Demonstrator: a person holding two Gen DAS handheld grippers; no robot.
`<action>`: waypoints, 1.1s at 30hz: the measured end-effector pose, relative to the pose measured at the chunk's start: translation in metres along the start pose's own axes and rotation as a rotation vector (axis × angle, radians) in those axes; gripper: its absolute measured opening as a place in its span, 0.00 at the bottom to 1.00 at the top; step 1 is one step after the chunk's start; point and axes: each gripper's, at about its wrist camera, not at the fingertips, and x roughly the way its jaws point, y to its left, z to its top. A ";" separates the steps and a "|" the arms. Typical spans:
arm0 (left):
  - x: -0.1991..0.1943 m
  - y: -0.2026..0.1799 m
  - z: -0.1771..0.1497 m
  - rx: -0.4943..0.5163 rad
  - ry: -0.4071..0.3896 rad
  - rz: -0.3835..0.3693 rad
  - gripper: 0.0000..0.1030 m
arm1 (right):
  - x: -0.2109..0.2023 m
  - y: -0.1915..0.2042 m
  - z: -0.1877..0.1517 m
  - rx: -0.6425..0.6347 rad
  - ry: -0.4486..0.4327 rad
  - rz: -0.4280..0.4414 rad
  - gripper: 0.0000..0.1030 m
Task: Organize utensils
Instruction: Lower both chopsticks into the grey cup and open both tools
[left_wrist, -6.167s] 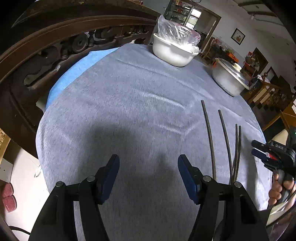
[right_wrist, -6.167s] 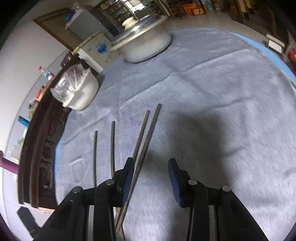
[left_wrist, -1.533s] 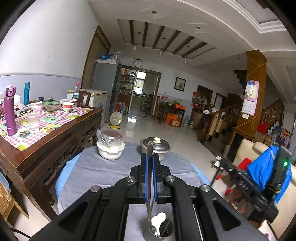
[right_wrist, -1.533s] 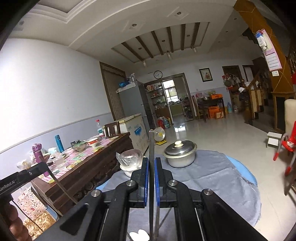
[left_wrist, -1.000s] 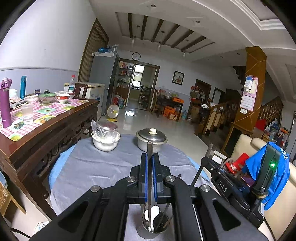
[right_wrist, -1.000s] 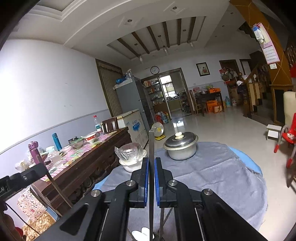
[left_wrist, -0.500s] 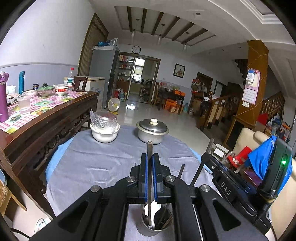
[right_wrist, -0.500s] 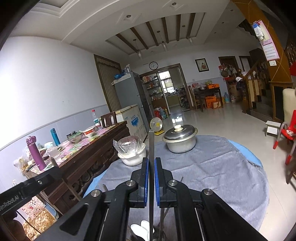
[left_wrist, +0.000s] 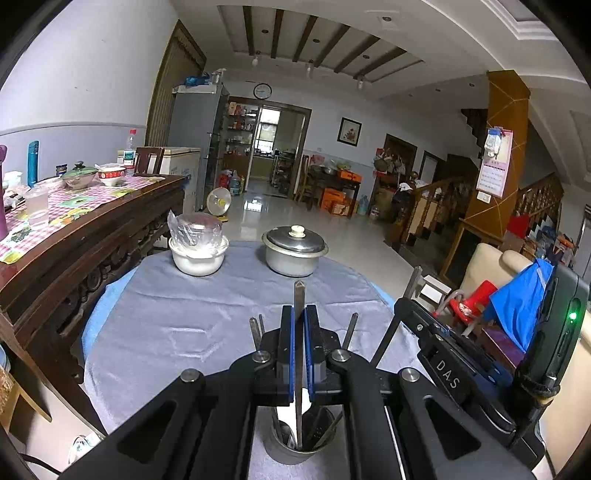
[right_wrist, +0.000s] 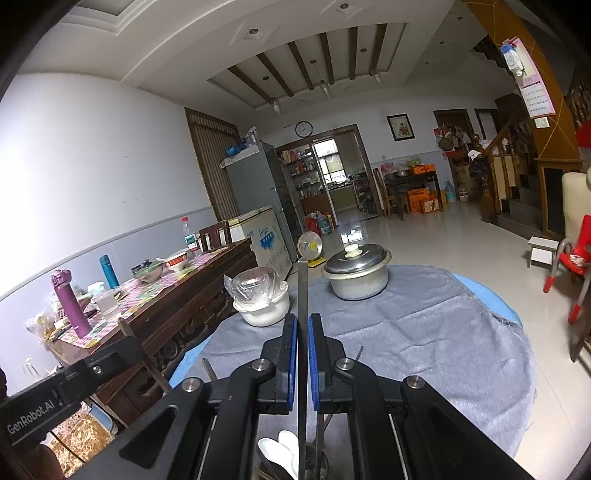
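Observation:
My left gripper (left_wrist: 299, 317) is shut on a dark chopstick (left_wrist: 298, 295) held upright, its lower end inside a metal utensil cup (left_wrist: 291, 448) below the jaws. The cup holds a white spoon (left_wrist: 303, 400) and several other chopsticks (left_wrist: 255, 330). My right gripper (right_wrist: 303, 325) is shut on another upright chopstick (right_wrist: 302, 288), its lower end beside white spoons (right_wrist: 280, 448) in the same cup. The right gripper's body (left_wrist: 454, 373) shows at the right of the left wrist view, holding its chopstick (left_wrist: 397, 317) slanted.
A round table with a grey cloth (left_wrist: 177, 317) carries a white bowl covered in plastic (left_wrist: 197, 247) and a lidded metal pot (left_wrist: 293, 251) at the far side. A dark wooden table (left_wrist: 85, 236) stands left. A red stool (right_wrist: 576, 273) stands right.
Both grippers have come lower over the cup with their chopsticks. More of the tablecloth shows, and the chopstick ends sit deeper in the cup.

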 end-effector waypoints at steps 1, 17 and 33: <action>0.001 0.000 -0.001 0.000 0.004 -0.001 0.05 | 0.000 0.000 0.000 0.001 0.001 0.000 0.07; 0.009 -0.011 -0.010 0.030 0.047 0.037 0.05 | -0.003 -0.005 -0.015 0.012 0.028 0.020 0.07; 0.006 -0.004 -0.012 0.012 0.063 0.066 0.05 | -0.010 0.005 -0.021 -0.013 0.044 0.042 0.07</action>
